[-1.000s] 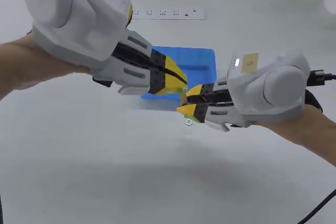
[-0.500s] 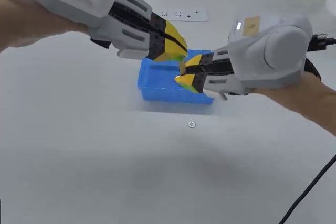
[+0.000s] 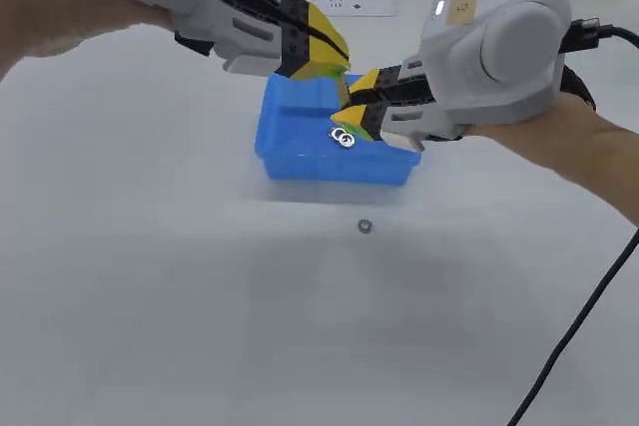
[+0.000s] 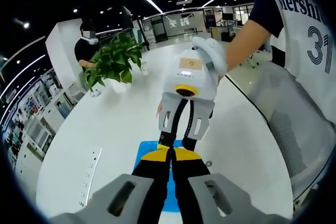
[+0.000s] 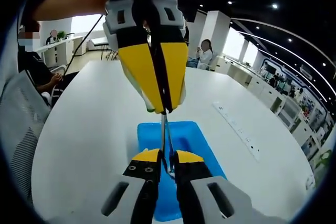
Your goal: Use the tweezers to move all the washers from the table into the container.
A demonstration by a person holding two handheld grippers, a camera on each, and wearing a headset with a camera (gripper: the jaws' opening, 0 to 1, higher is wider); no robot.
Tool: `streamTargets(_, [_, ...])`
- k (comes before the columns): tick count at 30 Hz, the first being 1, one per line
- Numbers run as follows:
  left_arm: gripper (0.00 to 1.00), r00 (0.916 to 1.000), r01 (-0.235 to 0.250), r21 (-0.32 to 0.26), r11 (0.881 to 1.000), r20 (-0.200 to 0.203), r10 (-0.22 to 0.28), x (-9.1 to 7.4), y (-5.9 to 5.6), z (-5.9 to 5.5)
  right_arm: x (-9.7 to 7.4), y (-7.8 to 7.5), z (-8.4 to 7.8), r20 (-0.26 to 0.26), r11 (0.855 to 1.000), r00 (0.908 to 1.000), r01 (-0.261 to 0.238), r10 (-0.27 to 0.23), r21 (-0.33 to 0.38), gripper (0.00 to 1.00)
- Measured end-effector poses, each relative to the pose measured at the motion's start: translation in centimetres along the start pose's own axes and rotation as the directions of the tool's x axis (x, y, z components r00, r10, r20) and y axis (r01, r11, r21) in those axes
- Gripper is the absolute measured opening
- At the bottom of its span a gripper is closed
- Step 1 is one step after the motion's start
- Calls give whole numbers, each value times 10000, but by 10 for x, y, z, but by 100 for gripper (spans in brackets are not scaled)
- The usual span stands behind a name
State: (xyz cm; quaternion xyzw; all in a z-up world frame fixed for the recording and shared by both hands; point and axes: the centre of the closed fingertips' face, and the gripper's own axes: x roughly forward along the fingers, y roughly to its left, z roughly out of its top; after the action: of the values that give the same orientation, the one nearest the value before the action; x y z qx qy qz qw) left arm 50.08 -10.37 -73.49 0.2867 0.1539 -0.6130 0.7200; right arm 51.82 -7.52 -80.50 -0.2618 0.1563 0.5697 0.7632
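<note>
A blue container (image 3: 329, 167) stands on the white table with two washers (image 3: 342, 137) lying inside it. One more washer (image 3: 364, 226) lies on the table just in front of it. My left gripper (image 3: 334, 62) comes in from the upper left and my right gripper (image 3: 351, 112) from the right, and they meet tip to tip over the container. In the right gripper view thin metal tweezers (image 5: 164, 135) run from the left gripper's yellow tips down into my right gripper (image 5: 167, 163), above the container (image 5: 189, 140). Both sets of jaws are shut on the tweezers.
A white power strip (image 3: 349, 5) lies on the table behind the container. A black cable (image 3: 579, 326) trails from the right gripper across the table's right side. A potted plant (image 4: 113, 61) stands at the far end, with people beyond it.
Both grippers have risen from just above the table washer and moved back over the blue container. Two washers now show inside it. The table washer has stayed put.
</note>
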Motion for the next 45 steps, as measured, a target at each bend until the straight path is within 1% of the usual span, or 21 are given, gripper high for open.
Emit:
streamTargets(6, [5, 9999, -18, -143, 9999, -153, 16, 13, 7, -14, 11, -5, -18, -270, 9997, 9996, -44, 51, 228, 11])
streamTargets(8, [5, 9998, 29, -232, 9997, -191, -34, 17, 9, -22, 16, -5, -22, -317, 9995, 9994, -106, 115, 304, 11])
streamTargets(9, [5, 9997, 87, -276, 9996, -214, -92, 19, 9, -24, 17, -5, -23, -334, 9993, 9993, -132, 143, 337, 11])
streamTargets(11, [5, 9995, 267, -446, 9986, -136, -273, 23, 8, -27, 22, -4, -27, -378, 9992, 9990, -207, 221, 351, 11])
streamTargets(13, [5, 9993, 278, -584, 9979, -220, -291, 25, 9, -32, 25, -2, -32, -463, 9989, 9984, -299, 315, 366, 11])
streamTargets(15, [5, 9995, 262, -640, 9976, -160, -273, 27, 10, -33, 26, -5, -32, -456, 9987, 9986, -254, 274, 448, 11])
streamTargets(20, [5, 9995, 241, -682, 9974, -163, -253, 27, 10, -33, 25, -4, -32, -459, 9987, 9985, -271, 291, 429, 11])
streamTargets(24, [5, 9996, 226, -644, 9977, -156, -236, 27, 9, -31, 24, -7, -32, -468, 9992, 9987, -173, 189, 360, 11])
streamTargets(30, [5, 9997, 231, -565, 9981, -99, -237, 25, 6, -25, 20, -9, -30, -398, 9995, 9992, -23, 35, 322, 12])
streamTargets(37, [5, 9997, 224, -426, 9988, -29, -225, 20, 3, -16, 11, -7, -22, -264, 9997, 9996, 87, -81, 216, 12])
streamTargets(40, [5, 9997, 232, -316, 9992, -24, -233, 16, 0, -11, 6, -4, -18, -202, 9998, 9997, 116, -112, 175, 12])
streamTargets(41, [5, 9997, 231, -255, 9994, -13, -231, 15, -1, -9, 4, -5, -17, -184, 9998, 9996, 191, -190, 47, 12])
streamTargets(43, [5, 9996, 281, -170, 9995, 30, -280, 12, -2, -3, 2, -6, -16, -144, 9997, 9996, 248, -248, 20, 12])
streamTargets(45, [5, 9995, 295, -66, 9995, 72, -295, 9, -4, 2, -4, -5, -12, -99, 9991, 9991, 420, -421, -50, 12])
